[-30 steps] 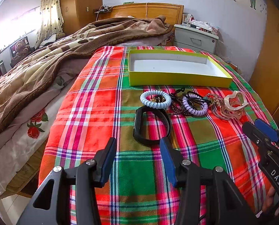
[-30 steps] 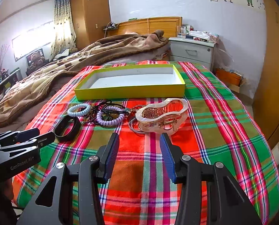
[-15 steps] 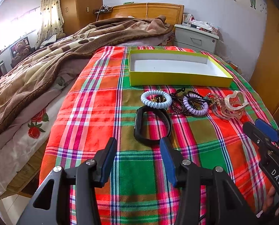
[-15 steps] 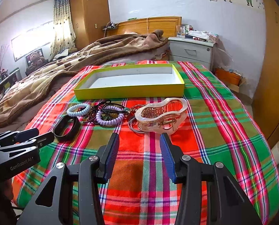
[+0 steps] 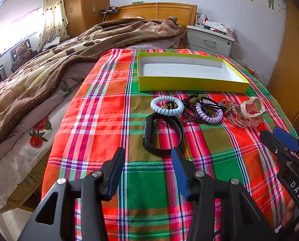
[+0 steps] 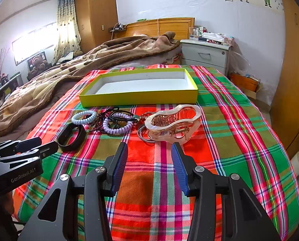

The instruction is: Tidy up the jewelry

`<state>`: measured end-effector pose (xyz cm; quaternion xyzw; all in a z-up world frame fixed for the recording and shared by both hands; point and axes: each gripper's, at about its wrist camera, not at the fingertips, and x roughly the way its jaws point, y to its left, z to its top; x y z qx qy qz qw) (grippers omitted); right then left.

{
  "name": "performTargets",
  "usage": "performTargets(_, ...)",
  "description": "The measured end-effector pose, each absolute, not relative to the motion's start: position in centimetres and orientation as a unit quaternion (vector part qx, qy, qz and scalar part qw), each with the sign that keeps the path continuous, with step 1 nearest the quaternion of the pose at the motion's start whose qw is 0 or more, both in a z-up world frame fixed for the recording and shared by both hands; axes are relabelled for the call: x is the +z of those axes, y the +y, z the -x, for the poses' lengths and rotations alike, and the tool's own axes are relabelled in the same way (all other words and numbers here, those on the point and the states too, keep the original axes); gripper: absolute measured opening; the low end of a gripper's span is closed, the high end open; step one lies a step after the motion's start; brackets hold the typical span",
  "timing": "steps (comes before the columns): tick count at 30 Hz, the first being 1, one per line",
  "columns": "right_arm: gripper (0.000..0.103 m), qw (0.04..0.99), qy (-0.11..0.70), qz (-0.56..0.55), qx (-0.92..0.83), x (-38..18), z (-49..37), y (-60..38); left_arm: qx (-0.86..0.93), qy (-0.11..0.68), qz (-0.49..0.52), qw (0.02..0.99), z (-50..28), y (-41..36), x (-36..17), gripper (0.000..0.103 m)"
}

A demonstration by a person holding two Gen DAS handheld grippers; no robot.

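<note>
1. Nothing has changed over the last second: both grippers hang where they were above the near edge of the bed, and every piece of jewelry lies as it did. The task has not advanced — I judge this a pause before the first pick.
2. The left gripper (image 5: 147, 156) has its jaws apart and holds nothing. It points at the black band (image 5: 163, 133), which lies flat on the plaid cloth (image 5: 101, 124) just beyond its fingertips.
3. The right gripper (image 6: 149, 152) is likewise spread and empty, aimed at the translucent pink hair claw (image 6: 172, 124) just ahead of it.
4. The jewelry sits in a row across the middle of the bed: a pale blue coil tie (image 5: 167, 105), a tangle of dark beads and cords (image 5: 191, 110), a lilac coil tie (image 5: 209, 112), a gold chain piece (image 5: 228, 105), then the hair claw towards the bed's right edge.
5. The yellow box (image 5: 189, 83) stands just behind that row, nearer the headboard, and its white floor is bare — so all the sorting is still to do.
6. The tangled middle pieces may drag one another when lifted; the black band and the hair claw lie freer and look like the easier starts.
</note>
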<state>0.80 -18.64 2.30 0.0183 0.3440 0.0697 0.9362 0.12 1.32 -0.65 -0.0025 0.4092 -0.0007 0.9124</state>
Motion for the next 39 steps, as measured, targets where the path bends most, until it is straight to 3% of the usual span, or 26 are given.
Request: performTargets(39, 0.046, 0.938, 0.334, -0.025, 0.09, 2.8, -2.4, -20.1, -0.033, 0.434, 0.027, 0.9, -2.1, 1.9, -0.7, 0.05)
